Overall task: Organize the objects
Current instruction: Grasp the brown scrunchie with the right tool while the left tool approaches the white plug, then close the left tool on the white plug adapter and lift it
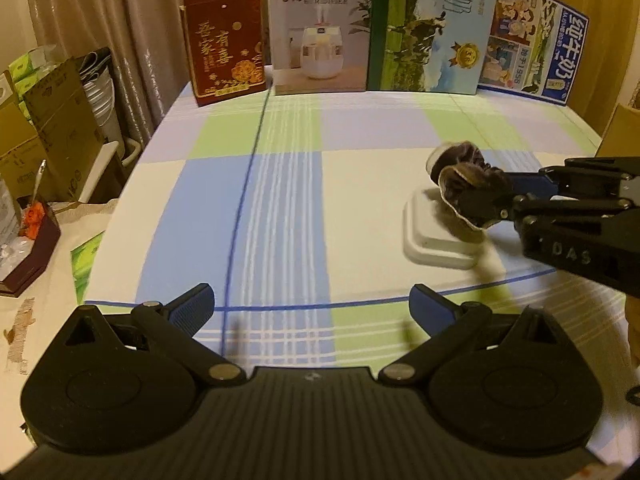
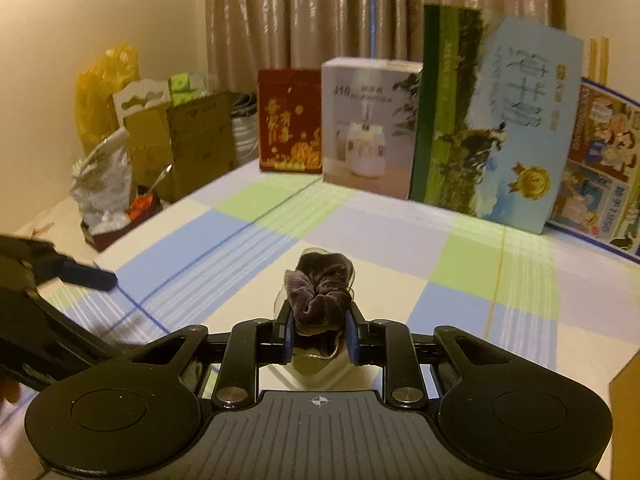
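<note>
My right gripper (image 2: 319,336) is shut on a dark purple velvet scrunchie (image 2: 322,296) and holds it just above a small white square tray (image 2: 320,372). In the left wrist view the scrunchie (image 1: 460,176) and the right gripper (image 1: 486,196) hang over the tray (image 1: 430,236) at the right of the checked tablecloth (image 1: 280,200). My left gripper (image 1: 312,304) is open and empty, low over the near edge of the table; it also shows at the left of the right wrist view (image 2: 86,274).
Standing boxes line the table's far edge: a red box (image 1: 226,40), a white humidifier box (image 1: 318,30), a green milk carton box (image 1: 432,28) and a blue milk box (image 1: 532,44). Cardboard boxes (image 1: 52,120) and clutter stand off the left side.
</note>
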Tool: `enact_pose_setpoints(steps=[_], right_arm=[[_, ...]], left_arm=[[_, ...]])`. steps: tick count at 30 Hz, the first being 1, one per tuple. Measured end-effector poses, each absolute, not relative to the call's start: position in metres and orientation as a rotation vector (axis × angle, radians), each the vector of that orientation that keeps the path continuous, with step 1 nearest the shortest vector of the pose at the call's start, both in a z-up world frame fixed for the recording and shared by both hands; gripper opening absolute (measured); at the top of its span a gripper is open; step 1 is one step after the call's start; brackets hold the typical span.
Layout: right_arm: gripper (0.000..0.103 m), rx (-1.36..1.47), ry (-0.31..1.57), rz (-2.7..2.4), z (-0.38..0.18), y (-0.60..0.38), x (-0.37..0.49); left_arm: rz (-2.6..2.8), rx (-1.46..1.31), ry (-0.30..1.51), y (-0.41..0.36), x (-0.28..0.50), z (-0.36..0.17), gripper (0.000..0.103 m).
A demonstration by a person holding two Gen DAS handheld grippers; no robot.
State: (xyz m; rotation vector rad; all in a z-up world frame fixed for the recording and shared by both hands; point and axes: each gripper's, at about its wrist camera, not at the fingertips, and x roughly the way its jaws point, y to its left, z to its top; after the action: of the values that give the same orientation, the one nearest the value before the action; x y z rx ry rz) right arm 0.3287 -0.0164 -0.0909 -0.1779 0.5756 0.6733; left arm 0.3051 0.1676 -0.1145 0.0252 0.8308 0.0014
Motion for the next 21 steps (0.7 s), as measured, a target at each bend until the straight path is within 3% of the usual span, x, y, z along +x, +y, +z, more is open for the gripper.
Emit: enact_pose_setpoints(steps=[21], right_arm=[[0.022,-0.096,0.780,0.442,-0.113,-0.089,0.358]], left_arm=[[-0.181,0.100,0.750,0.093,0.353,-0.128,0.098]])
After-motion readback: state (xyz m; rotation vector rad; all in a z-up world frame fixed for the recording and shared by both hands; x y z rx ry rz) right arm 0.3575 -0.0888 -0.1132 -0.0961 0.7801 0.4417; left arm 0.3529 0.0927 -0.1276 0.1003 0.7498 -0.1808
